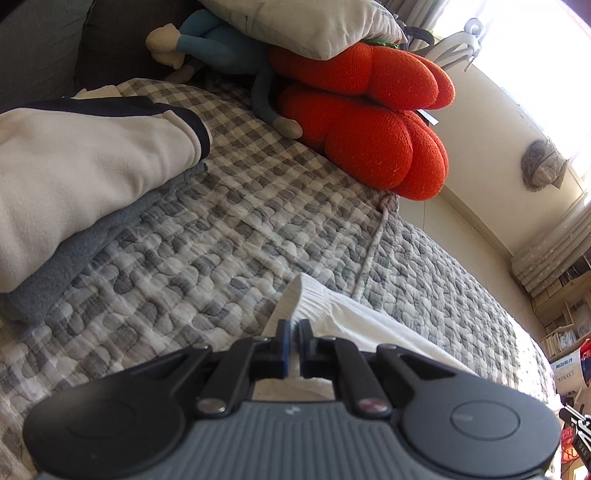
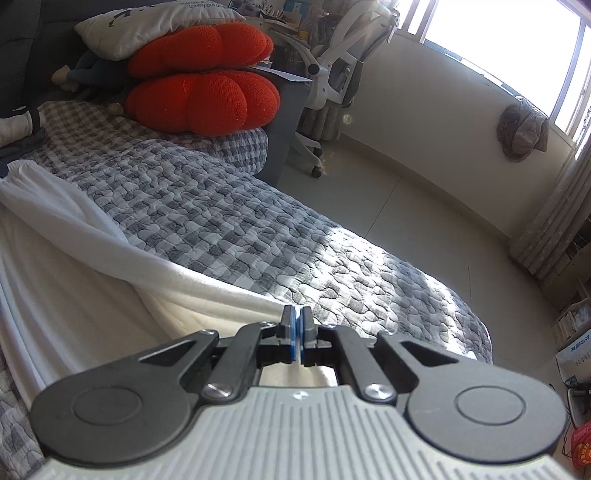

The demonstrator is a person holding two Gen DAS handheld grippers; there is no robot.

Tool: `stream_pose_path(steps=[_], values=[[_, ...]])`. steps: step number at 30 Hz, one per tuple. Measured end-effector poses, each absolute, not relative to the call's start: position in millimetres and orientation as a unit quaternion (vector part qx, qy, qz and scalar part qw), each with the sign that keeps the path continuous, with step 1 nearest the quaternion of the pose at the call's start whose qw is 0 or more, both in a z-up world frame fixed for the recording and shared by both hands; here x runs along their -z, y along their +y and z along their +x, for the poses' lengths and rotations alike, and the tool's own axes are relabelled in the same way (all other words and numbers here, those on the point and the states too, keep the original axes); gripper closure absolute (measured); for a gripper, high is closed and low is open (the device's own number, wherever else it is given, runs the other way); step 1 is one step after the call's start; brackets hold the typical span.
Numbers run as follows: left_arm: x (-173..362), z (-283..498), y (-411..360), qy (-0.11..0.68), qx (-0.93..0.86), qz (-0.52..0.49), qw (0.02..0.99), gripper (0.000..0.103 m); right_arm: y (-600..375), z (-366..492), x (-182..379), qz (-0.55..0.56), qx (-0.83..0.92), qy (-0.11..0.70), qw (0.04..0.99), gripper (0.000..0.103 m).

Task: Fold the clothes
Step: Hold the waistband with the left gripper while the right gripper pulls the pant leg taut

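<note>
On quilt (image 2: 207,206), both grippers pinch white garment (image 2: 74,236) (no containers).

A home bedroom: a bed (image 2: 229,206) with checked quilt, red cushions (image 2: 201,99), a pillow (image 2: 147,26), probably a desk chair (image 2: 340,66).

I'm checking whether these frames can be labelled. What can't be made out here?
- Left wrist view: most of the white garment is hidden behind the left tool.
- Right wrist view: its near edge vanishes under the right tool; garment type unclear.
- Folded stack: cut off by the left frame edge.
</note>
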State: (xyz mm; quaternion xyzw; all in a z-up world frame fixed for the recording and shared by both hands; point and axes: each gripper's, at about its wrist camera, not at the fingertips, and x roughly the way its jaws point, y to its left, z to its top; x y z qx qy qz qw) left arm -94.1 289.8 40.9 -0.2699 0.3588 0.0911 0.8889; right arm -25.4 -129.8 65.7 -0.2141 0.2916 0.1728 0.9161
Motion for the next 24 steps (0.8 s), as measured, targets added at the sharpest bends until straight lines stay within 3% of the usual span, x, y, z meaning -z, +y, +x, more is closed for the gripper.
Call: stream_pose_path(steps=[12, 24], values=[[-45, -120, 319, 0.335, -0.076, -0.302, 0.889, 0.099, -133, -61, -75, -0.262, -0.277, 0.280, 0.881, 0.102], [-41, -126, 308, 0.349, -0.056, -0.255, 0.900, 0.099, -148, -100, -58, -0.315, -0.324, 0.302, 0.839, 0.102]])
